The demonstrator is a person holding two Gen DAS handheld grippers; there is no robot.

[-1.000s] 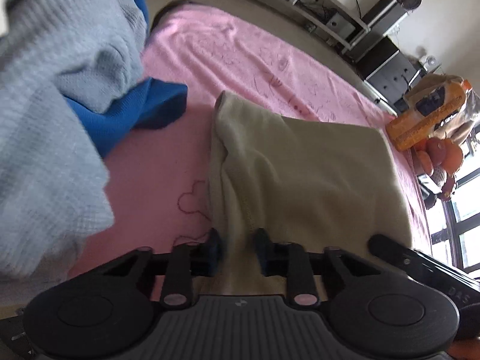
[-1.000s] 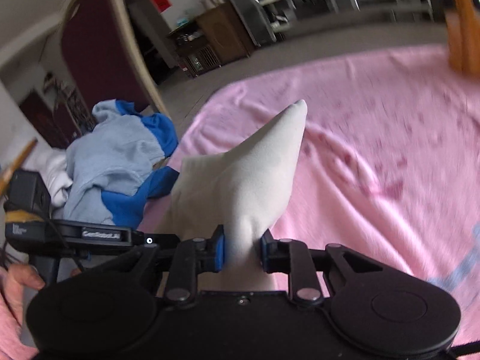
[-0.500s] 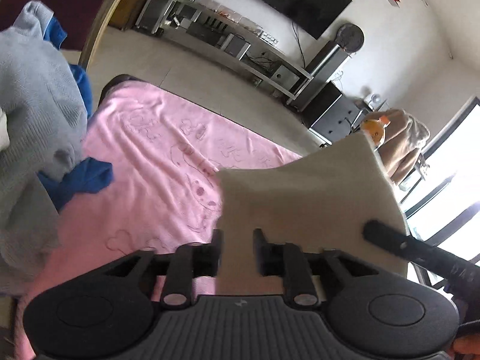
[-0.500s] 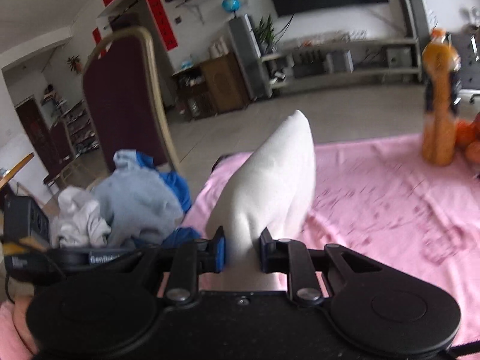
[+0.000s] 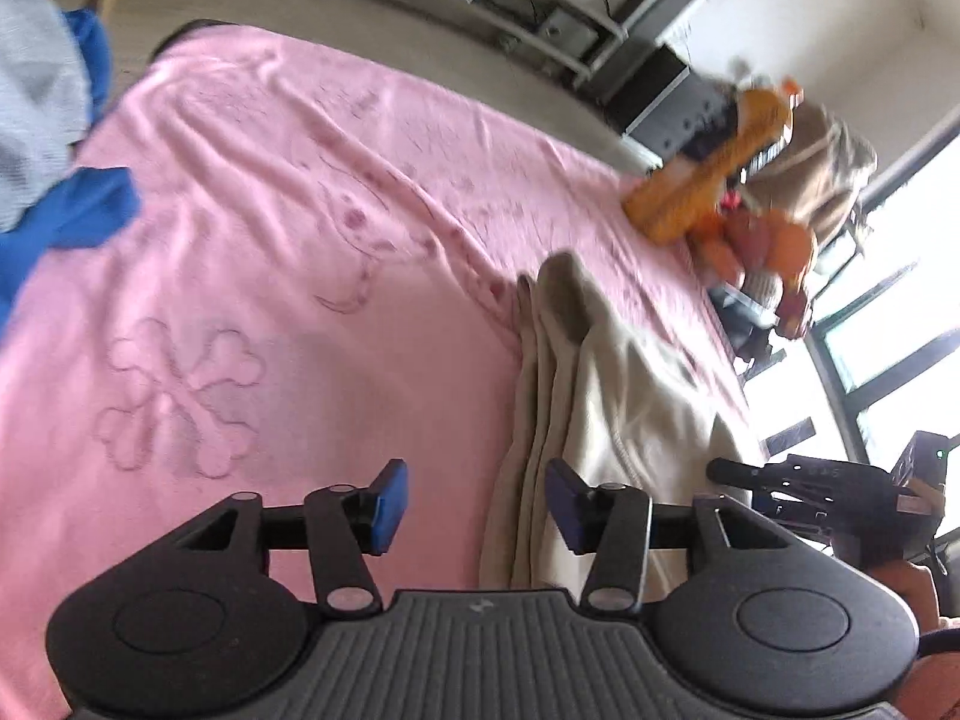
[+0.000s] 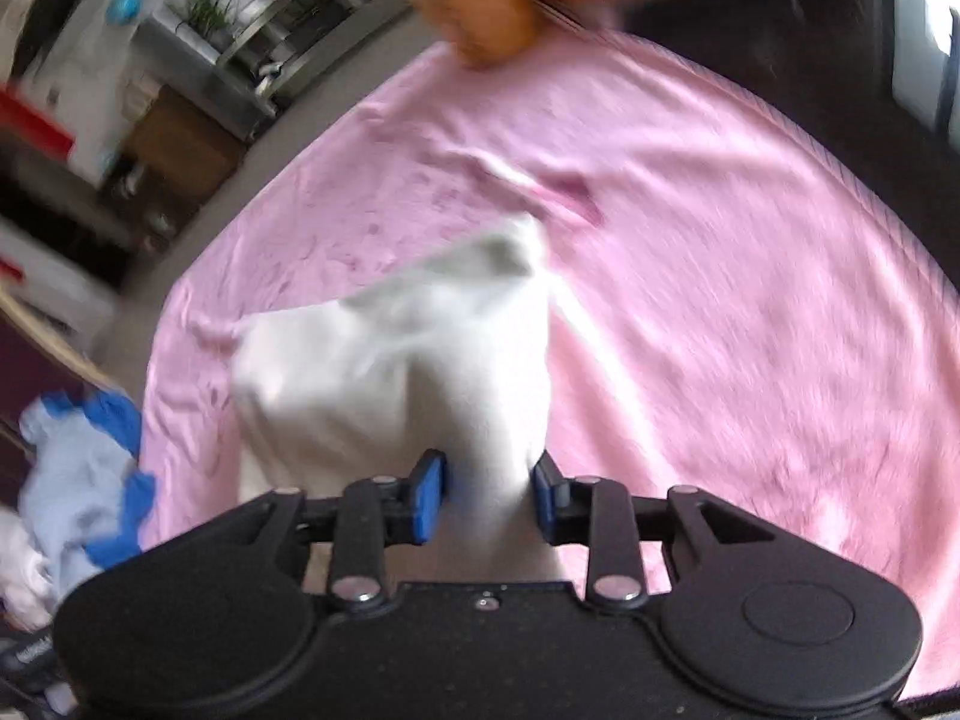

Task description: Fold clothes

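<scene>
Cream garment (image 5: 606, 420) lies in a loose, bunched fold on the pink blanket (image 5: 288, 276), toward its right side in the left wrist view. Left tongs (image 5: 477, 507) stand apart over the blanket, the garment's edge running between the blue pads with no grip on it. Right tongs (image 6: 486, 495) have a neck of the same cloth (image 6: 420, 360) between their blue pads; the pads look slightly parted, and the blur does not let me tell whether they press the cloth. No writing can be read anywhere: the orange bottle (image 5: 714, 174) at the blanket's far edge carries a dark label, but it is smeared past reading, and the red strips on the wall at the left of the right wrist view are blurred too. An embossed outline pattern of rounded, bone-like shapes shows in the blanket's pile, with faint darker line drawings farther back. A light blue and royal blue garment (image 5: 42, 120) is heaped at the blanket's left edge. Beyond the blanket lie pale floor, a low shelf unit (image 5: 528, 6) along a white wall, and dark-framed windows (image 5: 888, 360) at the right.
</scene>
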